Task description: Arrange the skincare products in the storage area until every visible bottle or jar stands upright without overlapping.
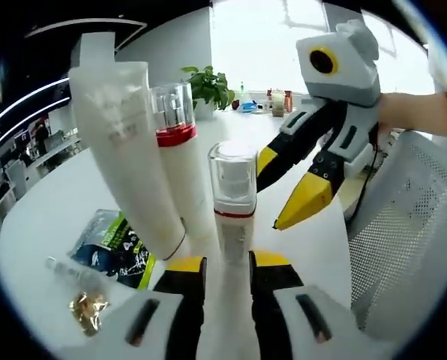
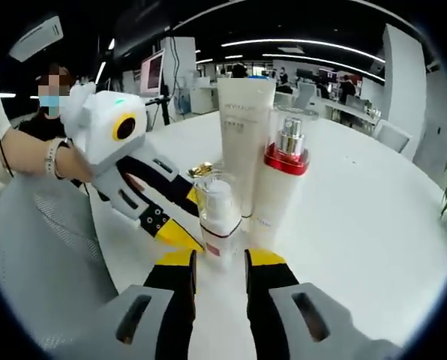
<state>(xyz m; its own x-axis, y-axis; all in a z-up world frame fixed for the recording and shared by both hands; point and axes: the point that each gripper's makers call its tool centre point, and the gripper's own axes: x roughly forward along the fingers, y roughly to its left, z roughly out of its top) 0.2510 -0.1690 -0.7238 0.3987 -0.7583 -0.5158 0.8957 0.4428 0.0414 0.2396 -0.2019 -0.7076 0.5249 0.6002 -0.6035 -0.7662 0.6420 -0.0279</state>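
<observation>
A small white bottle with a clear cap and a thin red band stands upright between my left gripper's jaws, which are shut on its lower body. Behind it stand a tall white tube and a white bottle with a red collar, both upright and close together. My right gripper comes in from the right, open, its fingertips just beside the small bottle. In the right gripper view the small bottle stands just ahead of my right gripper. The left gripper reaches it from the left, with the tube and red-collared bottle behind.
All stands on a round white table. A green and black sachet and a gold wrapper lie at the left. A grey mesh chair stands close by. A potted plant and small items sit at the far edge.
</observation>
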